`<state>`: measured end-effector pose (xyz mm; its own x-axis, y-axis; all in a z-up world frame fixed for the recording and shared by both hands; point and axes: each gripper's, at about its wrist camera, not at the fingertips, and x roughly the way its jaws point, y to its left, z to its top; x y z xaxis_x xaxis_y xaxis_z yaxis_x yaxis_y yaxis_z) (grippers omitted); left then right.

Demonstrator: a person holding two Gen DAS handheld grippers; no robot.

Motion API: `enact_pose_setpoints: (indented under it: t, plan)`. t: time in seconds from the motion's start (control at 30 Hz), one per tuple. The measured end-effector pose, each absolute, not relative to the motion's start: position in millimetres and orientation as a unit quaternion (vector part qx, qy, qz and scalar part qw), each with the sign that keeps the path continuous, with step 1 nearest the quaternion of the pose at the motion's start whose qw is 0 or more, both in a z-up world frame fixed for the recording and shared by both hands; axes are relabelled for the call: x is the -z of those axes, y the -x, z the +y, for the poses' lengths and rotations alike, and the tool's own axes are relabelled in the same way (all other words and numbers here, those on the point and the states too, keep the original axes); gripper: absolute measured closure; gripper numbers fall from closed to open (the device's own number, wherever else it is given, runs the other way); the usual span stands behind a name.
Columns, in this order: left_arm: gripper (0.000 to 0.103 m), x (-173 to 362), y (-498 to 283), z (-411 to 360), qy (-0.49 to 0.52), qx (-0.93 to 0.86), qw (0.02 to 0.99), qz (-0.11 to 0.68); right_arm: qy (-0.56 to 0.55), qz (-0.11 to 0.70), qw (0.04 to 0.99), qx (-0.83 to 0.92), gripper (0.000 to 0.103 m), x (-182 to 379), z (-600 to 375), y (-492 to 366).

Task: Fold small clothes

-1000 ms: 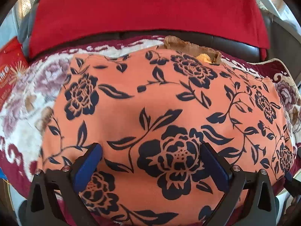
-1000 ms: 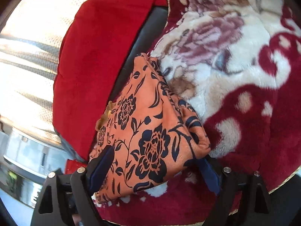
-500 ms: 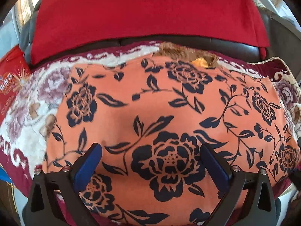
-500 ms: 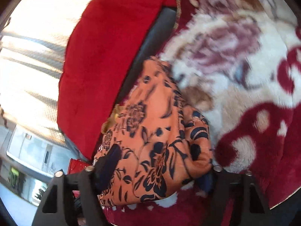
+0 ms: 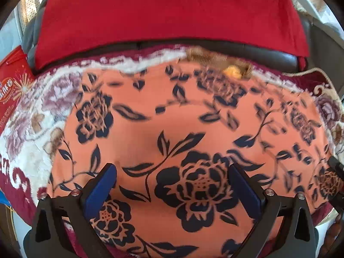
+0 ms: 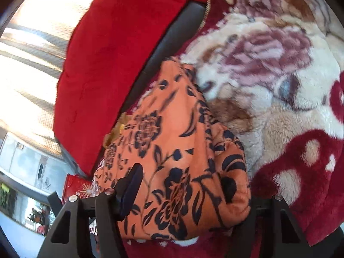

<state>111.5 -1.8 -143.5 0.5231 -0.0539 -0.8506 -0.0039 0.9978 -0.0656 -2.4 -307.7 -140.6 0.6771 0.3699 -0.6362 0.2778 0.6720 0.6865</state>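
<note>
An orange garment with dark blue flowers (image 5: pixel 172 129) lies spread on a plush floral blanket (image 5: pixel 28 150). A tan frilled piece (image 5: pixel 215 58) shows at its far edge. My left gripper (image 5: pixel 172 172) hovers open over the near part of the garment, its blue pads wide apart and holding nothing. In the right wrist view, my right gripper (image 6: pixel 189 193) straddles the garment's right end (image 6: pixel 182 150). Its jaws are closing, with bunched cloth between them. The left finger (image 6: pixel 131 185) lies against the fabric. The other finger is hidden behind the cloth's folded end.
A red cloth (image 5: pixel 167 15) drapes the back of a dark leather sofa (image 5: pixel 279 56). A red printed packet (image 5: pixel 13 90) lies at the left edge of the blanket. Bright curtains (image 6: pixel 32 43) hang behind the sofa. The blanket (image 6: pixel 279 86) runs on to the right of the garment.
The right gripper's jaws have narrowed and come closer onto the garment's end, which now bunches up between them. The left gripper stays open in the same place.
</note>
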Motion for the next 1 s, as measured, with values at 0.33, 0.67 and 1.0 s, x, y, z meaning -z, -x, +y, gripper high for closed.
enact_pose_setpoints:
  t: [0.33, 0.67, 1.0]
  plan:
    - [0.0, 156, -116, 7, 0.053, 0.026, 0.875, 0.481, -0.376, 0.431, 0.82, -0.004, 0.069, 146, -305, -13]
    - [0.0, 156, -110, 8, 0.041, 0.041, 0.886, 0.461, -0.348, 0.437, 0.829, 0.008, 0.073, 143, -294, -23]
    - [0.0, 155, -112, 7, 0.042, 0.041, 0.885, 0.462, -0.338, 0.443, 0.83, 0.015, 0.078, 140, -289, -29]
